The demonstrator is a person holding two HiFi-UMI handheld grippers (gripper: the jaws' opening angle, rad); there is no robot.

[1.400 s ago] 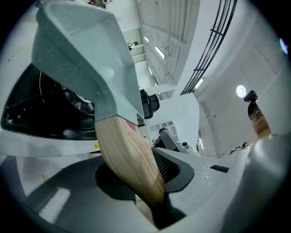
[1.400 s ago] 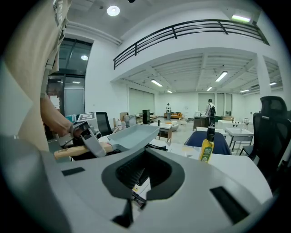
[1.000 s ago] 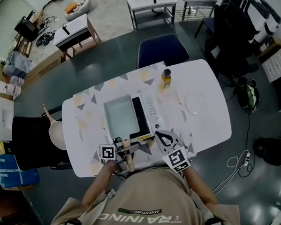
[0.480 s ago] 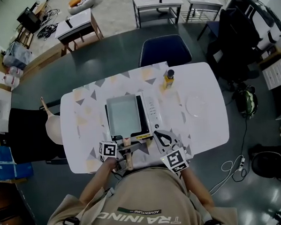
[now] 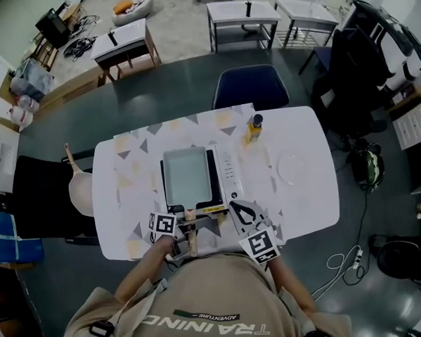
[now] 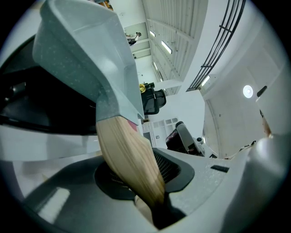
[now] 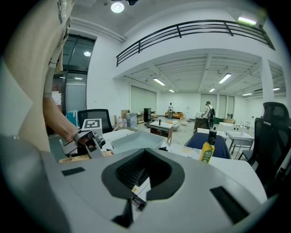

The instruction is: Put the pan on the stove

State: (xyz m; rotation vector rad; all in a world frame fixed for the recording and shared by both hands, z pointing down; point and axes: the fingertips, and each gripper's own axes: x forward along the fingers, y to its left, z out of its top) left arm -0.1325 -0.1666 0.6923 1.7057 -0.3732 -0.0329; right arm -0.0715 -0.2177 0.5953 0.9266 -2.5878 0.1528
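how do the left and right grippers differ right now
The left gripper has its fingers shut on the wooden handle of the grey square pan, which is over the white tabletop stove; the right gripper is shut on nothing. The left gripper lies in line with the handle; the right gripper angles toward the stove's near corner. Both are at the white table's near edge.

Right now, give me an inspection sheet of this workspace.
Surface: white table, patterned cloth under the stove.
Job's things: grey pan over the stove, wooden handle toward the person.
Clutter: yellow bottle, clear round dish.
Grippers: left gripper shut on the pan's handle; right gripper shut, empty, by the stove's front corner.
Cables: white cable on the floor at right.
Surroundings: blue chair behind the table.
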